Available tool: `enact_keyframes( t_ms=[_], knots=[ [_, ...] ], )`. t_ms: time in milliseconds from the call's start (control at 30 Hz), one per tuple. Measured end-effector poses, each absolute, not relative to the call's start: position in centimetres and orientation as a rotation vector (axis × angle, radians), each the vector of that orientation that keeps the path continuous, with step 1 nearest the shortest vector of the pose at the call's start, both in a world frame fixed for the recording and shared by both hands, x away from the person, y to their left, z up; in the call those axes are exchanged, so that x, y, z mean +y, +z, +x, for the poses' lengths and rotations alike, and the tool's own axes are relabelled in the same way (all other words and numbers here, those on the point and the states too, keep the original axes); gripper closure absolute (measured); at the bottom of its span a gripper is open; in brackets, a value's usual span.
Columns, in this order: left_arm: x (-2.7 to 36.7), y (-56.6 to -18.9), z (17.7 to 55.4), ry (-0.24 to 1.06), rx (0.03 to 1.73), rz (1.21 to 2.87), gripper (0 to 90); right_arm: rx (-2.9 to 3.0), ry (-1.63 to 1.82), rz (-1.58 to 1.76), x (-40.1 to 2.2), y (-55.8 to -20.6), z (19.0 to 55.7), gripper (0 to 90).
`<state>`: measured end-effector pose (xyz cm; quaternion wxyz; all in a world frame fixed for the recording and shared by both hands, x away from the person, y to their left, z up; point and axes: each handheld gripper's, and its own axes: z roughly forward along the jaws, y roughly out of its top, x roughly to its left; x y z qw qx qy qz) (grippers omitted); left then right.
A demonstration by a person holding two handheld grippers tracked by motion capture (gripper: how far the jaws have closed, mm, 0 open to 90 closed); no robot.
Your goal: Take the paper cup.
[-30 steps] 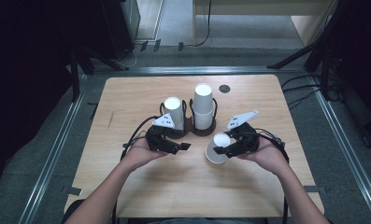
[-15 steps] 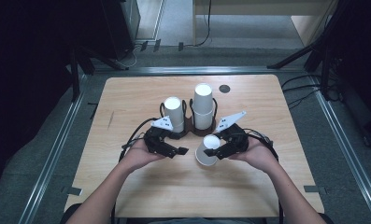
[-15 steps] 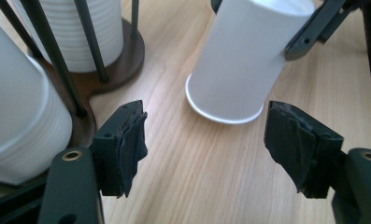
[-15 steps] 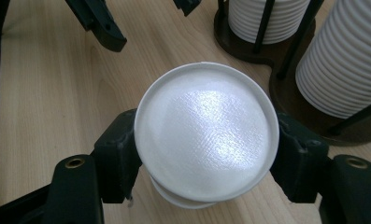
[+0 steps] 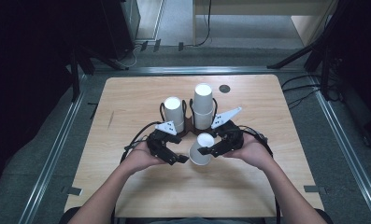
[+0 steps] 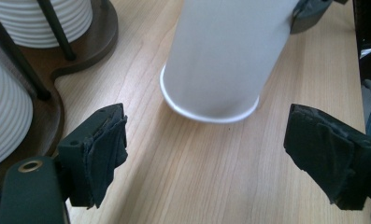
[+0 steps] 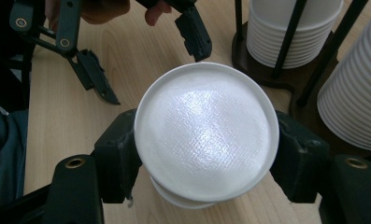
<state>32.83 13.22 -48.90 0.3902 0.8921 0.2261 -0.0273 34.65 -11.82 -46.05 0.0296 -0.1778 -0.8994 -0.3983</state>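
Behind held cup (image 5: 202, 149): two cup stacks (image 5: 203, 105) in rack (image 5: 188, 123).

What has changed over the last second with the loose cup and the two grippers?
The right gripper, shut on the paper cup, carried it leftward across the table toward the left gripper. The left gripper's jaws have just been opening and stand wide, with nothing between them; the cup sits just beyond them in the left gripper view. Both cup stacks in the dark holder stayed put, as did the left hand.

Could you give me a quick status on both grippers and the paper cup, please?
Right gripper shut on paper cup, upside down. Left gripper open, jaws just opening, nothing between. Cup stacks behind.
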Motion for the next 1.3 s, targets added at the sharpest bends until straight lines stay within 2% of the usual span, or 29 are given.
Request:
enact_keyframes(
  t_ms=[800, 867, 933, 1033, 1200, 1300],
  knots=[
    [11.2, -49.0, 32.2, -0.075, 0.452, 2.213, 13.3, -2.655, -1.341, -0.478, -10.5, -44.6, 33.8, 33.0],
    [11.2, -48.9, 32.1, -0.080, 0.432, 2.209, 15.2, -2.636, -1.355, -0.474, -10.5, -44.5, 33.8, 33.1],
    [11.2, -48.7, 31.9, -0.087, 0.398, 2.214, 23.6, -2.617, -1.353, -0.461, -10.6, -44.5, 33.8, 33.5],
    [11.3, -48.3, 31.7, -0.049, 0.365, 2.235, 27.7, -2.605, -1.369, -0.445, -10.8, -44.6, 33.9, 34.0],
    [11.7, -48.0, 32.0, -0.093, 0.361, 2.247, 31.0, -2.574, -1.375, -0.436, -10.9, -44.7, 34.1, 33.6],
    [12.1, -47.8, 32.2, -0.099, 0.369, 2.249, 31.3, -2.593, -1.341, -0.420, -11.0, -44.9, 34.2, 28.8]
  ],
)
